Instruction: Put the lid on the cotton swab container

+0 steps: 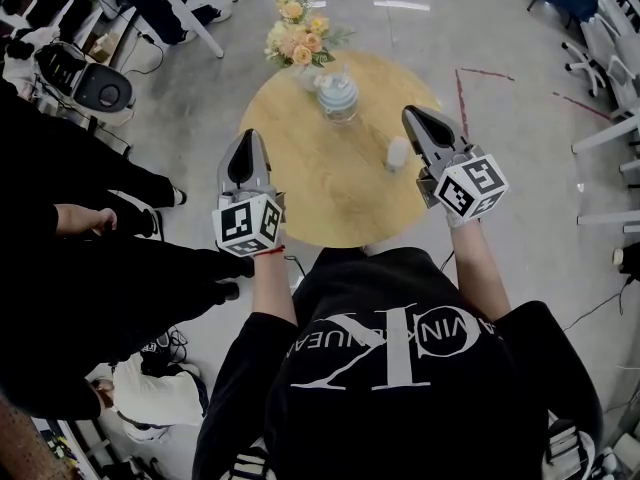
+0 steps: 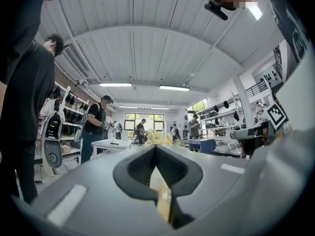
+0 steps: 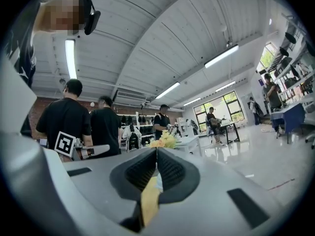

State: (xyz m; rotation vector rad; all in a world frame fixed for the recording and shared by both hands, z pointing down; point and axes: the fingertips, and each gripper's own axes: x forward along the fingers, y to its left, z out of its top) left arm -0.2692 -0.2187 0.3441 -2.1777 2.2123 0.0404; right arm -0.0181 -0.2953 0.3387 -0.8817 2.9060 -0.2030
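You have a round wooden table (image 1: 330,193) in front of you, standing on the grey concrete floor (image 1: 500,128). Three things sit on its top. At the far rim is a bouquet (image 1: 300,36) of yellow and peach flowers. Just on your side of it stands the clear cotton swab container (image 1: 338,96). To your right, apart from both, stands a small white object (image 1: 398,153) (possibly the lid, but too small to tell).

Workshop-lab: vaulted ceiling (image 2: 157,53), gear shelves (image 2: 71,113), worktables (image 2: 112,143), concrete floor (image 1: 520,168).
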